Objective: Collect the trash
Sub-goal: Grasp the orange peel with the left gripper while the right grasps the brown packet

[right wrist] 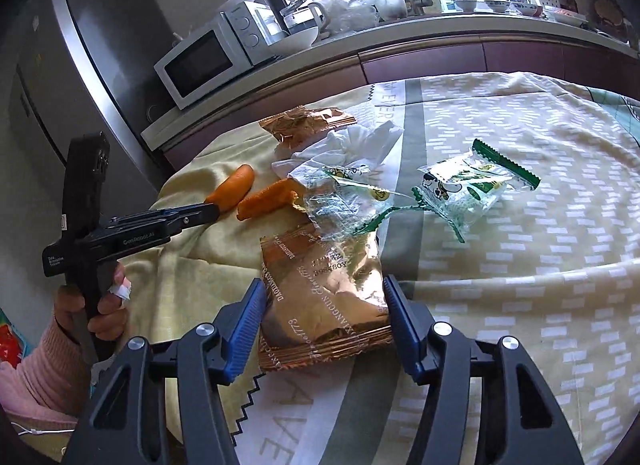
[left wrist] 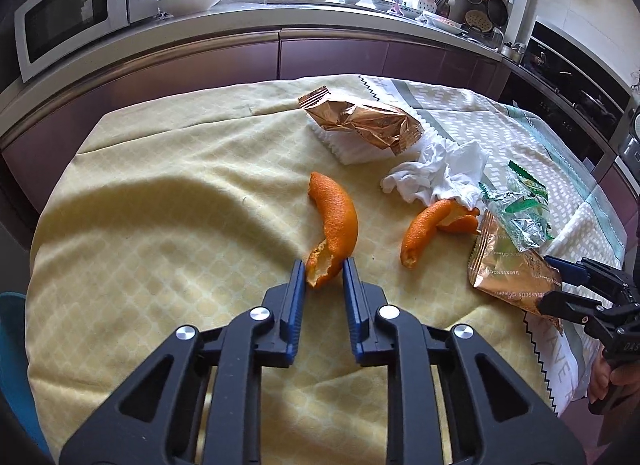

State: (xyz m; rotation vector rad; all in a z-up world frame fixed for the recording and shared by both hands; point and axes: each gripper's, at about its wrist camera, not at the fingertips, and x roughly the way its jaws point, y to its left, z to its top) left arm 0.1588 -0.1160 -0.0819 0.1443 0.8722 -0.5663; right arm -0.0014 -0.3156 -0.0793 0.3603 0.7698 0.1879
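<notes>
1. On the cloth-covered table (left wrist: pixel 160 193), litter lay scattered: two pieces of orange peel, two gold wrappers, a crumpled tissue (left wrist: pixel 436 177) and clear green-printed wrappers (right wrist: pixel 468 189).
2. At the near end of the larger orange peel (left wrist: pixel 334 225), the left gripper (left wrist: pixel 324 271) stood with its blue fingers (left wrist: pixel 297 285) narrowed around the torn tip, one on each side; from this view it could not be told whether both pads pressed the peel.
3. Beside it to the right, the smaller orange peel (left wrist: pixel 424 231) lay near the tissue.
4. Across the table's right side, the right gripper (right wrist: pixel 324 297) was spread wide, its fingers (right wrist: pixel 248 317) flanking the near gold wrapper (right wrist: pixel 324 289) without closing on it.
5. Toward the far edge, the second gold wrapper (left wrist: pixel 364 121) rested on a white ridged tray (left wrist: pixel 352 149).
6. Behind the table, a microwave (left wrist: pixel 76 9) stood on the kitchen counter (left wrist: pixel 240 19).
</notes>
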